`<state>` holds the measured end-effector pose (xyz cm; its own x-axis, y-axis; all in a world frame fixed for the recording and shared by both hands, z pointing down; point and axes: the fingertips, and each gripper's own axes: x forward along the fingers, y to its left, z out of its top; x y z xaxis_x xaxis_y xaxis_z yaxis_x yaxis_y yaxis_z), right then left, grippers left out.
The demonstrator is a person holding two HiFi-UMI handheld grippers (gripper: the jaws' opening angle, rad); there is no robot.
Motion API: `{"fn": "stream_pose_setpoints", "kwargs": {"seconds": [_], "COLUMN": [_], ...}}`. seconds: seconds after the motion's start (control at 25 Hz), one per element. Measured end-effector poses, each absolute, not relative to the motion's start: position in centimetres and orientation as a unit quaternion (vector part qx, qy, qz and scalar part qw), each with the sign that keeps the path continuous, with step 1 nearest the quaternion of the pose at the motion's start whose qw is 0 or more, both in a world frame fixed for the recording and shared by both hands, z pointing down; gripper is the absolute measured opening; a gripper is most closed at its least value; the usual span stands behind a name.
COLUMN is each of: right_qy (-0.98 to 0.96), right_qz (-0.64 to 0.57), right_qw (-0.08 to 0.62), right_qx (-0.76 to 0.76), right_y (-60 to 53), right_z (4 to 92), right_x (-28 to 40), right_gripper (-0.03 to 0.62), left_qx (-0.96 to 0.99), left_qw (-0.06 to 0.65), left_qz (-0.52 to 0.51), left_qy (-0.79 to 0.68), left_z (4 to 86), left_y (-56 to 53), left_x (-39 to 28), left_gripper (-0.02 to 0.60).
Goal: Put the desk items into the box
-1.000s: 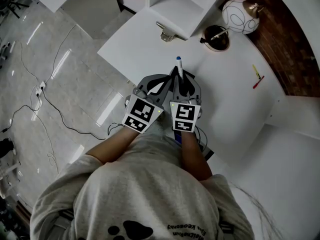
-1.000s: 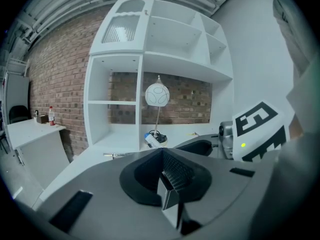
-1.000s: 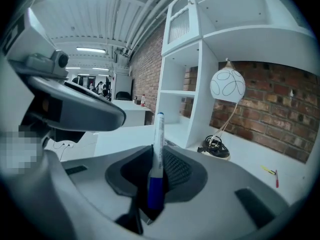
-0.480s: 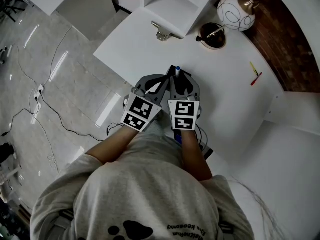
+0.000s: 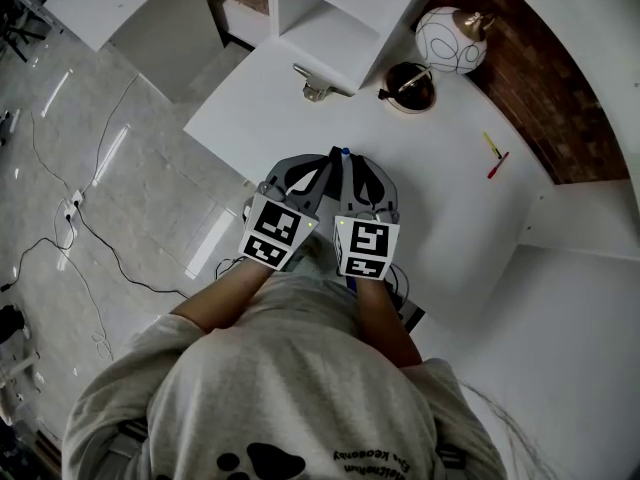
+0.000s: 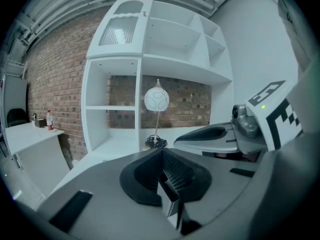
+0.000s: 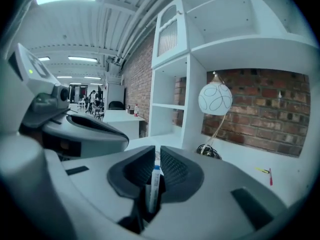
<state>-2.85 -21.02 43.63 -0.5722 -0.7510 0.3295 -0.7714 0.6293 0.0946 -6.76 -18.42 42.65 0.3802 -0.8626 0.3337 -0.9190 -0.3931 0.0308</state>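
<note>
A white marker with a blue cap [image 7: 155, 181] stands between the pads of my right gripper [image 7: 156, 151]. Those jaws have just been closing and now press on it. From the head view only the marker's blue tip [image 5: 345, 153] shows past the right gripper [image 5: 358, 168], above the white desk [image 5: 440, 198]. My left gripper [image 5: 312, 171] sits close beside it on the left, its jaws together and nothing held, as the left gripper view [image 6: 162, 153] also shows. A binder clip [image 5: 312, 86] lies on the desk farther out.
A globe lamp [image 5: 450, 26] and its dark base [image 5: 408, 86] stand at the back near the white shelf unit [image 5: 335, 18]. A yellow and a red pen [image 5: 495, 156] lie to the right. The desk edge [image 5: 215, 143] drops to the floor with cables on the left.
The marker stuck out well past the jaws before; now only its blue tip shows and the right jaws have closed on it. Both grippers stay side by side.
</note>
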Motion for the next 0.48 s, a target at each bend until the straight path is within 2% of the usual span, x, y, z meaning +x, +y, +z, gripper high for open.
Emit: {"fn": "stream_pose_setpoints", "kwargs": {"seconds": [0.48], "right_qy": [-0.876], "right_qz": [0.034], "right_qw": [0.062], "right_qx": [0.477], "right_y": [-18.1], "right_z": [33.3], "right_x": [-0.6], "right_gripper": [0.020], "left_qx": [0.834], "left_qw": [0.047], "left_qz": [0.076], "left_qy": [-0.545], "left_z": [34.5], "left_y": [-17.5], "left_x": [-6.9], "left_gripper": [0.006]}}
